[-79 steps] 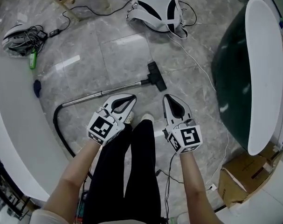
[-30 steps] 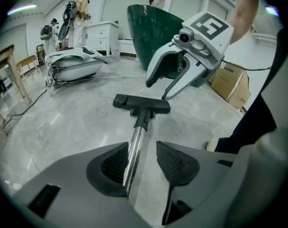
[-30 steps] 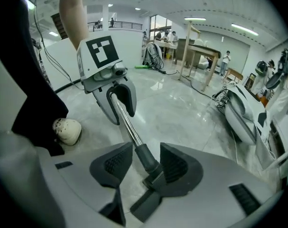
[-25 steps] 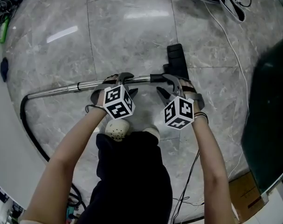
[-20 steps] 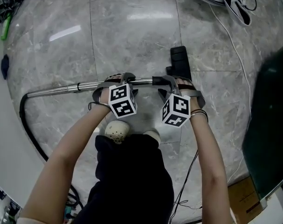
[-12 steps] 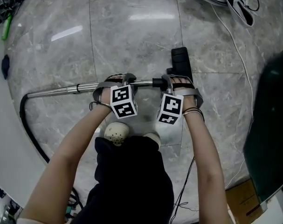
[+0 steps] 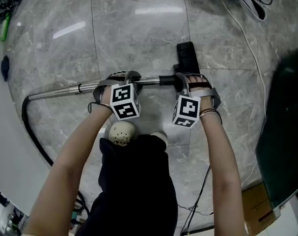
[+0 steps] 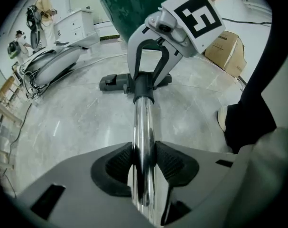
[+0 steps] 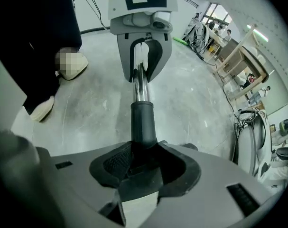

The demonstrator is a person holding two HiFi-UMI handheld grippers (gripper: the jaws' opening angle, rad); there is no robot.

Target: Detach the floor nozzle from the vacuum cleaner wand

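The chrome wand [image 7: 65, 89] lies across the floor, and its black neck [image 7: 166, 79] joins the black floor nozzle [image 7: 186, 56]. My left gripper [image 7: 120, 78] points steeply down with the wand [image 8: 144, 127] between its pads, which press on the tube. Its jaws have just been closing. My right gripper [image 7: 182, 81] straddles the nozzle's black neck [image 9: 143, 120], pads against it, and its jaws have also just been closing. In the left gripper view [image 8: 144, 159] the right gripper [image 8: 148, 65] stands ahead, with the nozzle [image 8: 114, 82] behind it. The right gripper view [image 9: 144, 161] faces the left gripper [image 9: 141, 56].
A black hose [image 7: 32, 134] curves off the wand's left end. A white cable [image 7: 247, 38] runs across the floor at the right, near a dark green round table [image 7: 286, 107] and a cardboard box [image 7: 259, 208]. The person's shoe [image 7: 121, 133] is just below the grippers.
Both grippers have come down from above the floor onto the wand. In the last second the right gripper rolled and sank onto the black neck; the left barely shifted.
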